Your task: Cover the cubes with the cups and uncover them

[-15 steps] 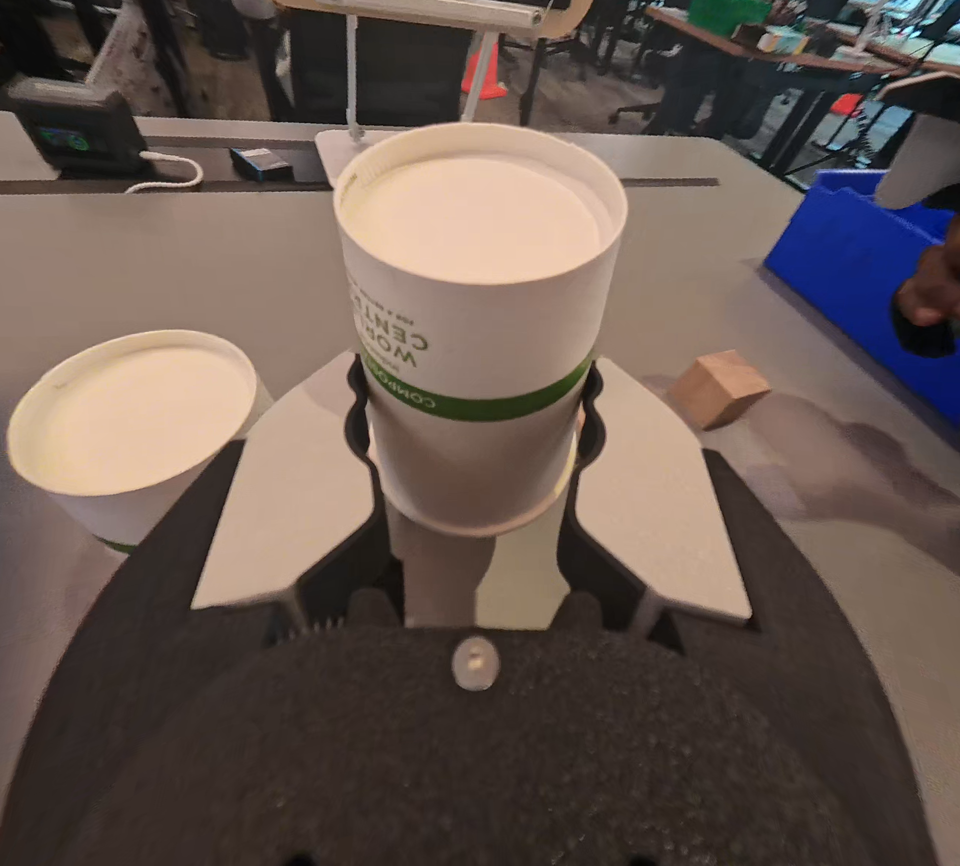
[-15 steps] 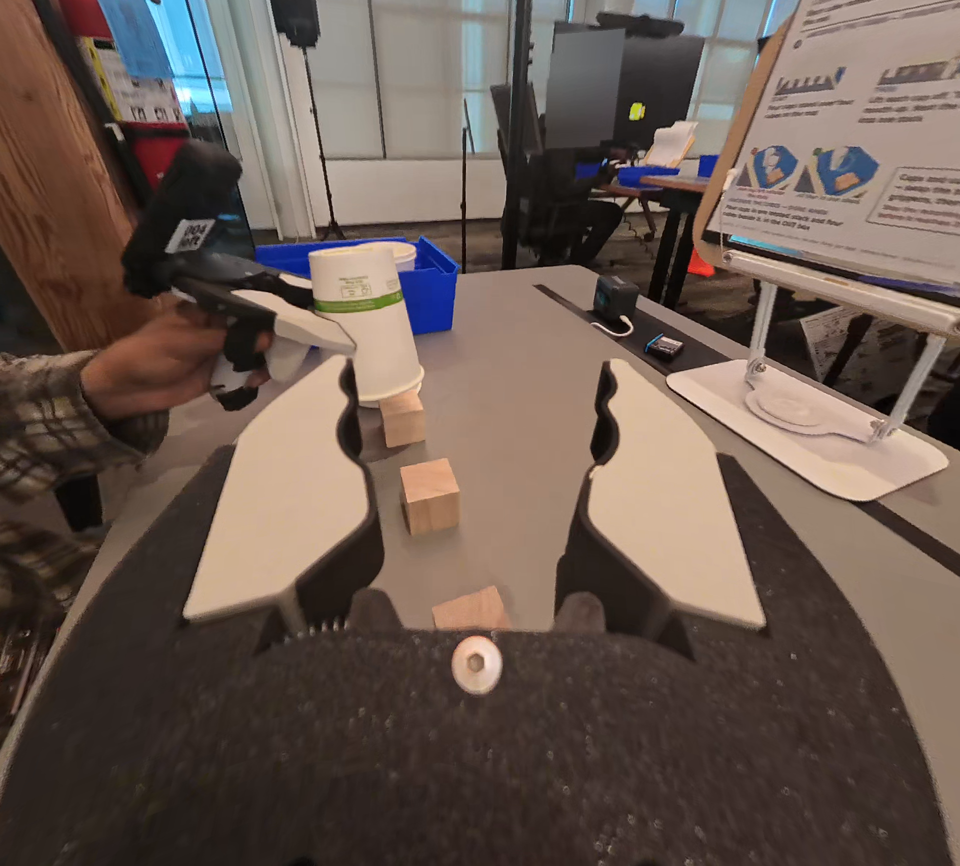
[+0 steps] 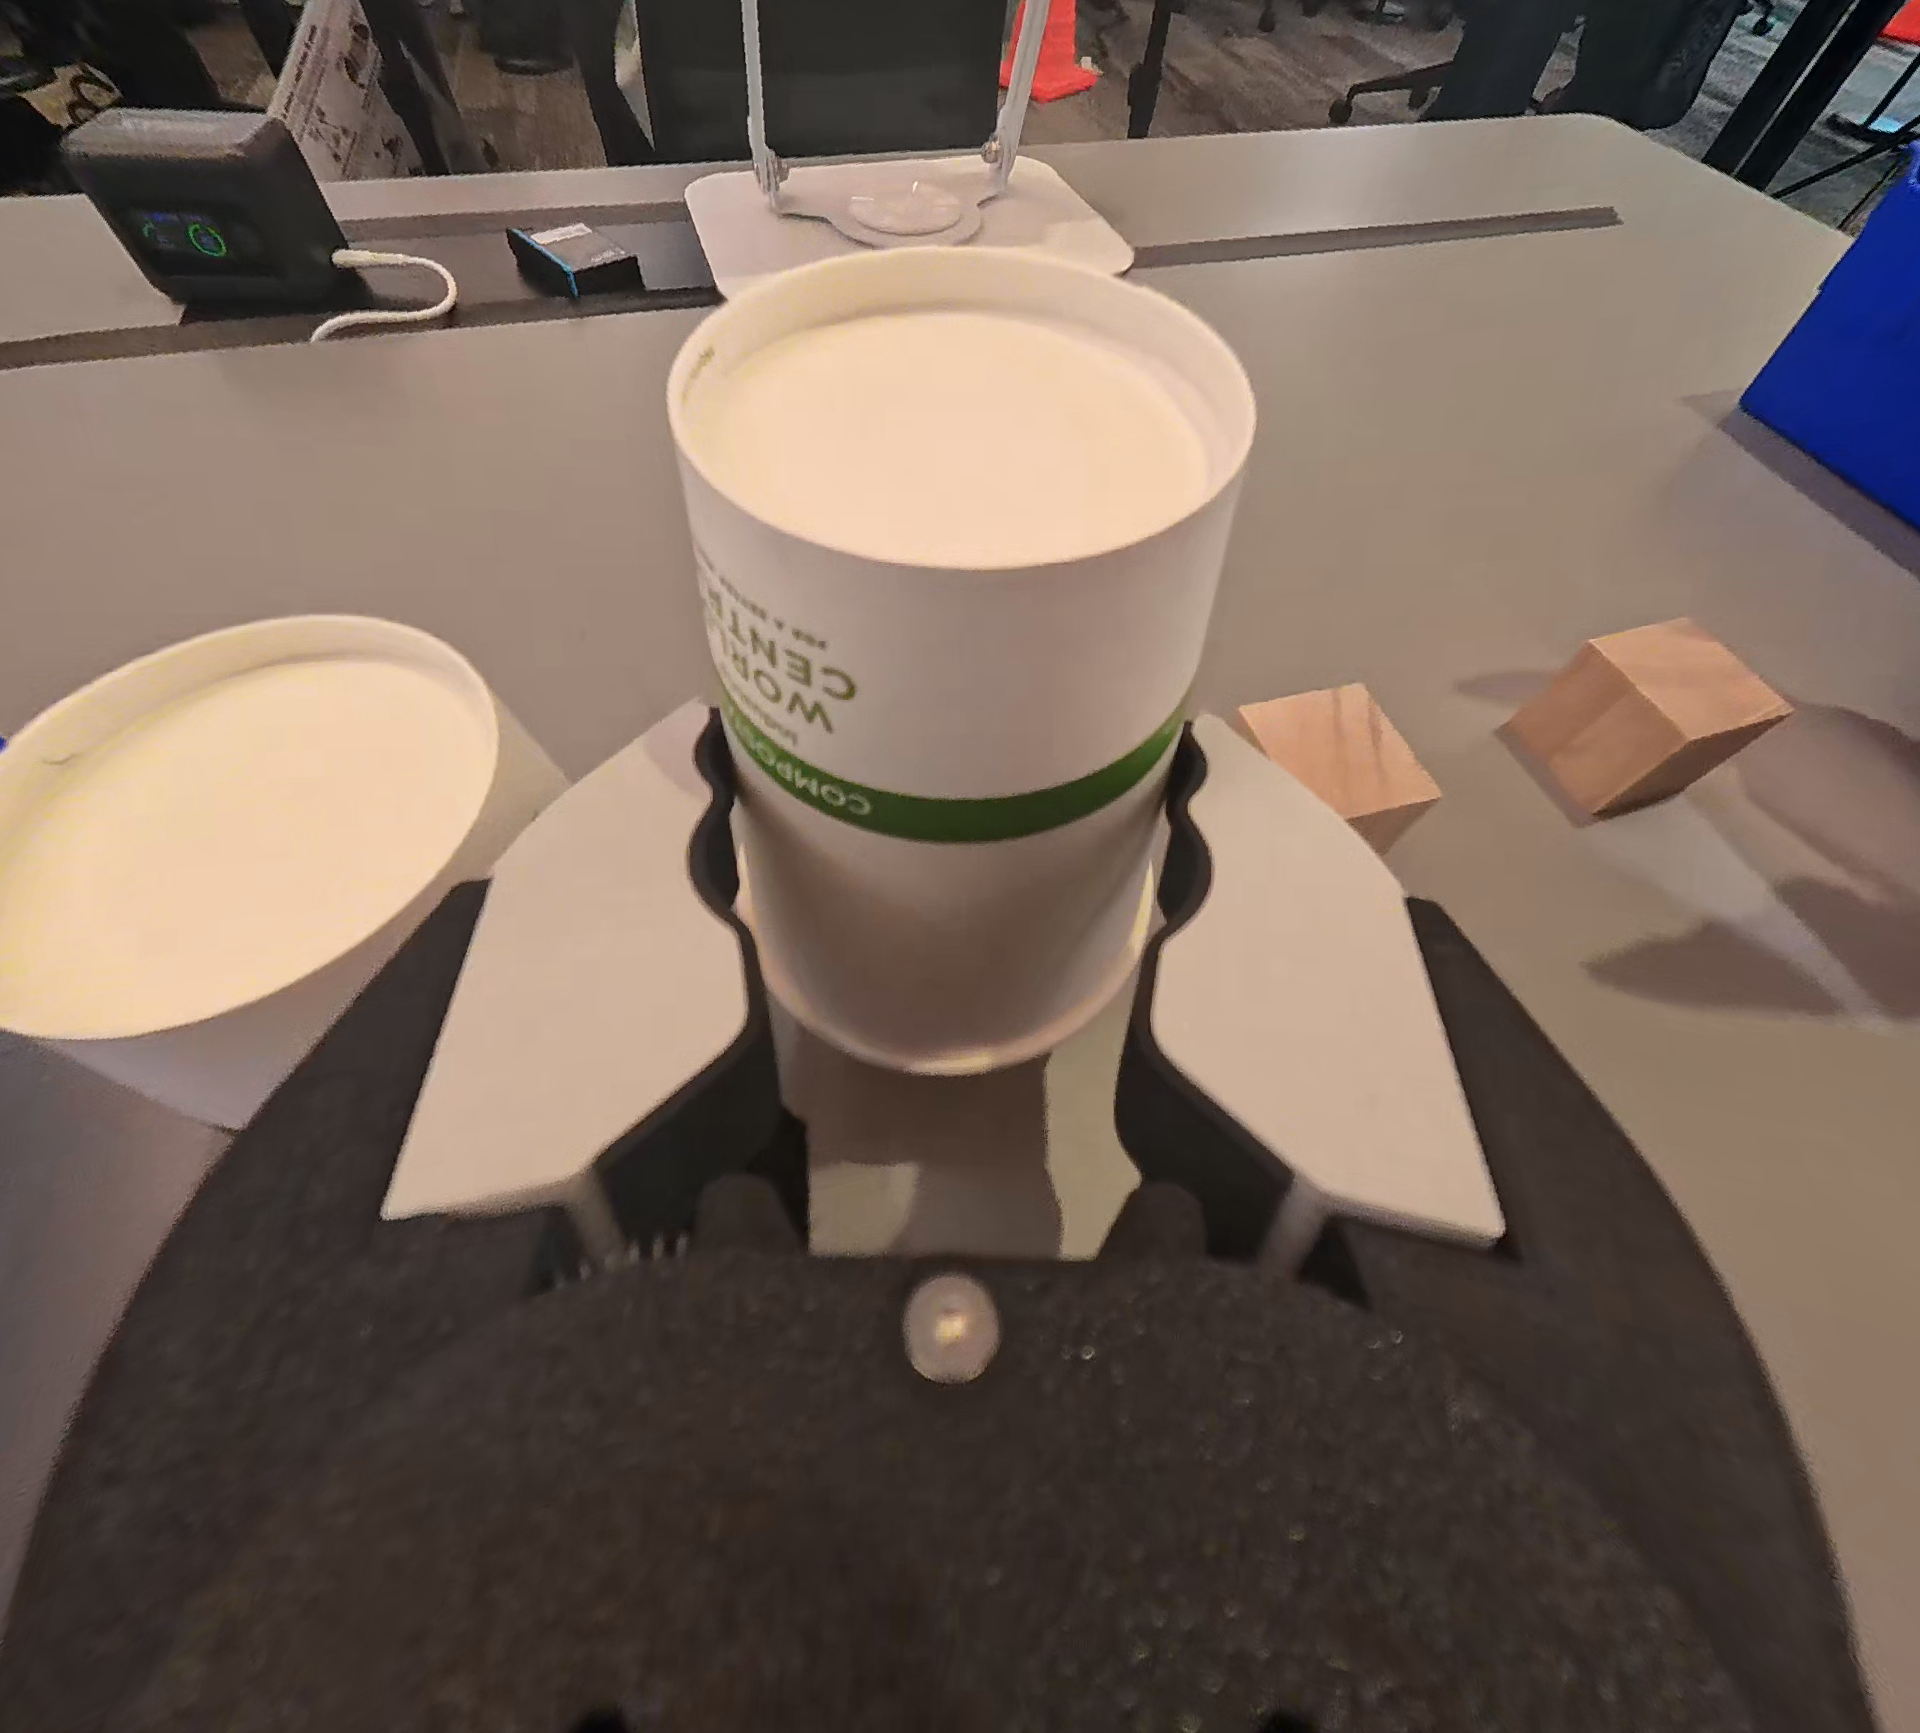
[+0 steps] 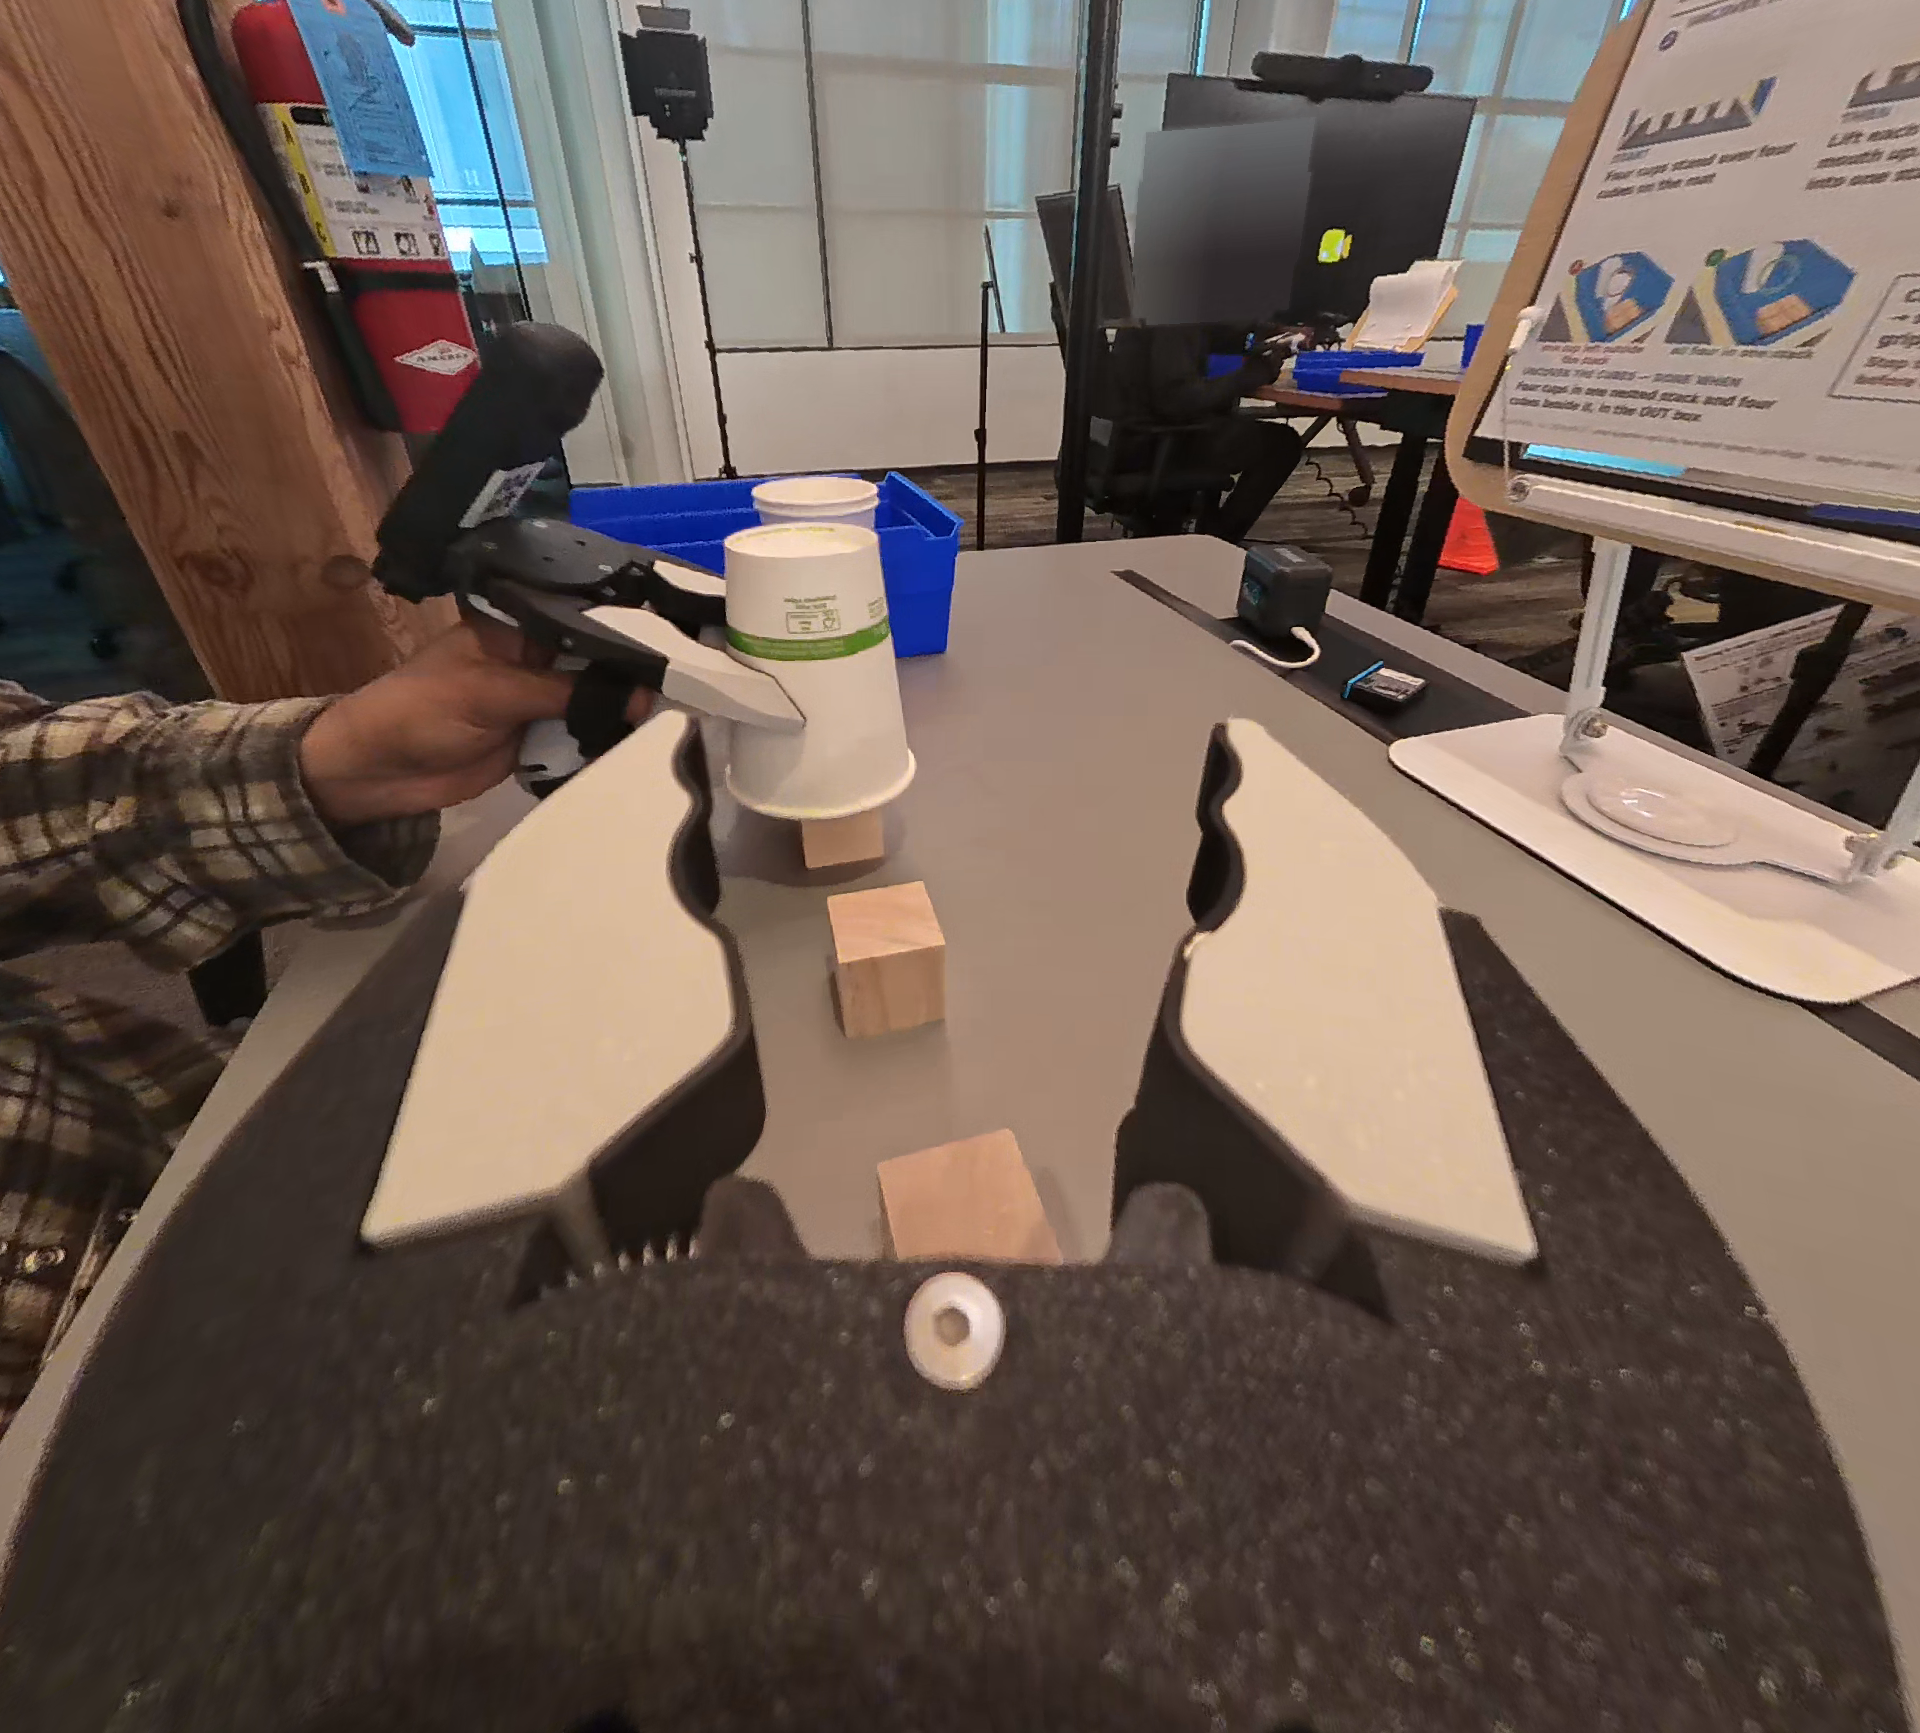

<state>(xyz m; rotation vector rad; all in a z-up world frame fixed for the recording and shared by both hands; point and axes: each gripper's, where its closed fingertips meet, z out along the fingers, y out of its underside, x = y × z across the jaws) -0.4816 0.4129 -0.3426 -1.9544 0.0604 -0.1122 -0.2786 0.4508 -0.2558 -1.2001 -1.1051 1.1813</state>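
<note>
Office room, grey surface with a blue bin at the far end and a sign stand off to the side. Left claw is clamped on an upside-down paper cup, mouth down, held in the air. In the right wrist view the cup's rim hangs just above the farthest cube, roughly centred, not touching. Looks like the cup is partway through covering or uncovering that cube; can't tell which. Axis is near vertical, slight tilt. Move turns on that: straight down covers, straight up clears.

Right claw is spread apart, empty, with the middle cube ahead between its fingers and a near cube close under it. Second cup stands upside down on the surface just left of the left claw.
</note>
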